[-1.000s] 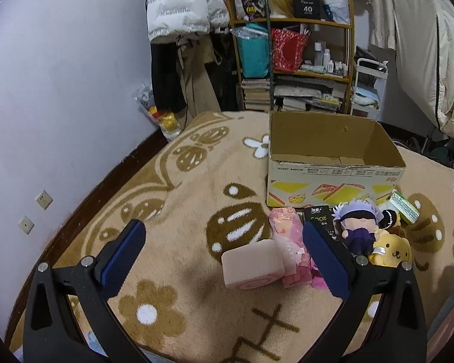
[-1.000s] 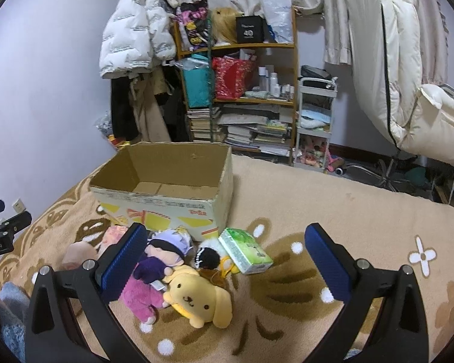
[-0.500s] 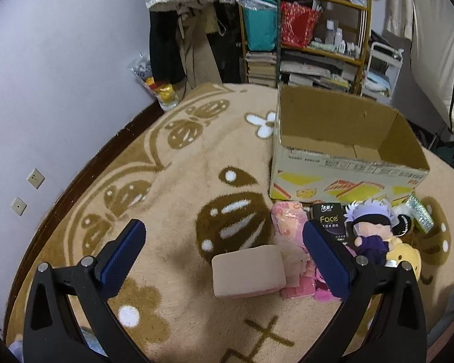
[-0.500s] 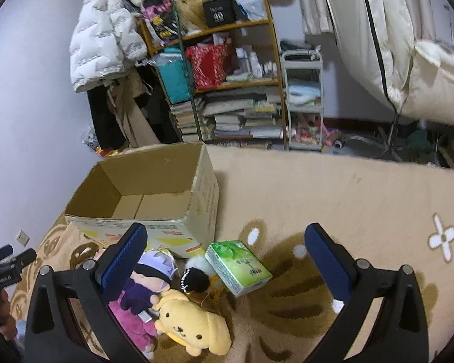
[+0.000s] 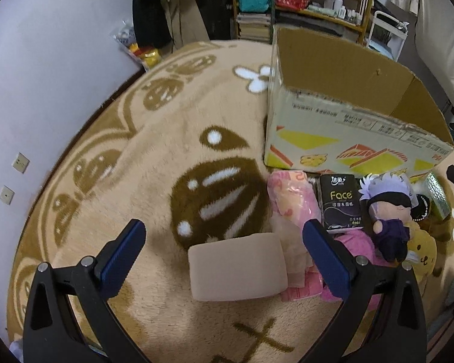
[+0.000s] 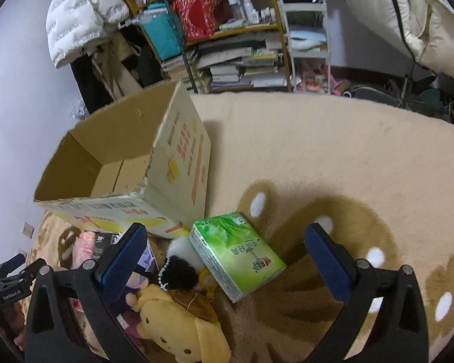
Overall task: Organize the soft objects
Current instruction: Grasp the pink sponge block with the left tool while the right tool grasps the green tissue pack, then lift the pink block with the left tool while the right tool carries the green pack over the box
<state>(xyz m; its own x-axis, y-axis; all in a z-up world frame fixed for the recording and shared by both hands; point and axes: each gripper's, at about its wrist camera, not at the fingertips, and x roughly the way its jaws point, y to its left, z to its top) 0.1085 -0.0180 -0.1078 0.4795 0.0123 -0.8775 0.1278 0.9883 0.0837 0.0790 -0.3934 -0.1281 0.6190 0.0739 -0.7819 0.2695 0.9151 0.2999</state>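
From the left wrist, the left gripper (image 5: 224, 251) had dropped closer over the pink foam block (image 5: 237, 267) on the rug (image 5: 136, 163), jaws spread wide around it, not touching; a grab looked imminent.

From the right wrist, the right gripper (image 6: 225, 260) had tilted down toward the green tissue pack (image 6: 237, 254) beside the empty cardboard box (image 6: 178, 163), jaws spread, holding nothing.

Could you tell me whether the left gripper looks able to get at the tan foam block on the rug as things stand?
Probably yes. The left gripper is open and the foam block lies between its fingers with nothing on top; only the pink packet touches its right side.
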